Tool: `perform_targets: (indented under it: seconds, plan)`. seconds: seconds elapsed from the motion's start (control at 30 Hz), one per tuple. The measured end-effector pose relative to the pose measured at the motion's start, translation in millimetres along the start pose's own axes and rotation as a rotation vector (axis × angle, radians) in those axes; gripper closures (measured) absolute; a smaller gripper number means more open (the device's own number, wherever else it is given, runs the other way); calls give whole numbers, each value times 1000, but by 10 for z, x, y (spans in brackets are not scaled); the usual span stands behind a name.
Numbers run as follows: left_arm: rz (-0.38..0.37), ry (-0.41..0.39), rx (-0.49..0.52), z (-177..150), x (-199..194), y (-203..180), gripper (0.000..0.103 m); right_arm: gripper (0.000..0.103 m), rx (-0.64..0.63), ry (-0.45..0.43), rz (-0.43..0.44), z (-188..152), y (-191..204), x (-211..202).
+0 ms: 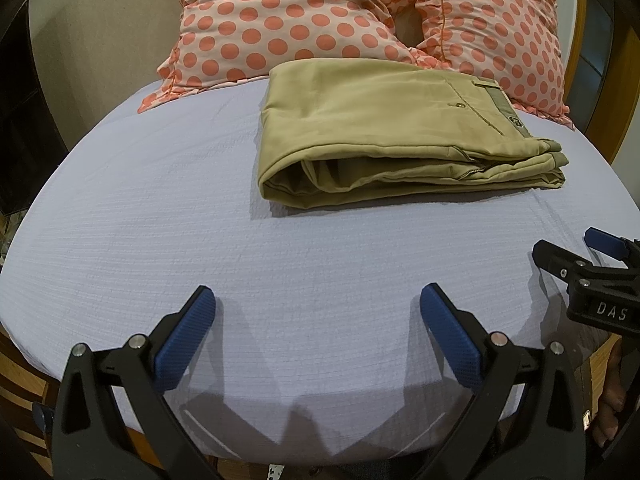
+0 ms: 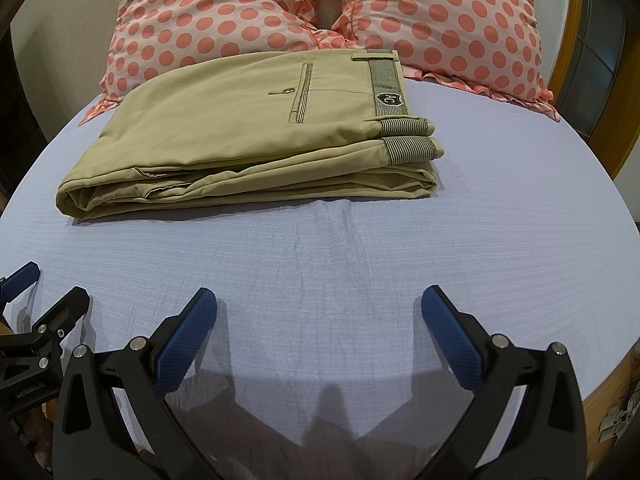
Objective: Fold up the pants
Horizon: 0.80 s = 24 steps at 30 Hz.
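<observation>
Khaki pants point(image 2: 248, 140) lie folded on the lavender bedsheet point(image 2: 400, 264), just in front of two polka-dot pillows point(image 2: 224, 12). Nearer than the pants, my left gripper point(image 1: 318, 320) and right gripper point(image 2: 319, 322) hang released, empty.

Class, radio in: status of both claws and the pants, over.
Left claw open, empty. Right claw open, empty. Khaki pants folded on the lavender bedsheet, against the polka-dot pillows. Nothing in the way.

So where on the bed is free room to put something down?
Free: the wide sheet between the pants and both open grippers, also right of the pants. Crowded: the far end, where pillows touch the pants.
</observation>
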<state>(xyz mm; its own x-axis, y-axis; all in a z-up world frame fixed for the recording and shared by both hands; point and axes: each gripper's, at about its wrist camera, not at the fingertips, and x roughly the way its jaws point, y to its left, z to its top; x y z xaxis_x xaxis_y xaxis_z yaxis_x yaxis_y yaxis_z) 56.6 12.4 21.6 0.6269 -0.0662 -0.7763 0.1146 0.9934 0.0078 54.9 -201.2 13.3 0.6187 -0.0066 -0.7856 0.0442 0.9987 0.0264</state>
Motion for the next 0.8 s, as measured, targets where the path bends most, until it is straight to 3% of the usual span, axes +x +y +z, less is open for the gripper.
perform_targets:
  seconds: [0.8]
  plan:
    - [-7,47,3,31,20,14,2,1,3,-2,-2,-2,8,4]
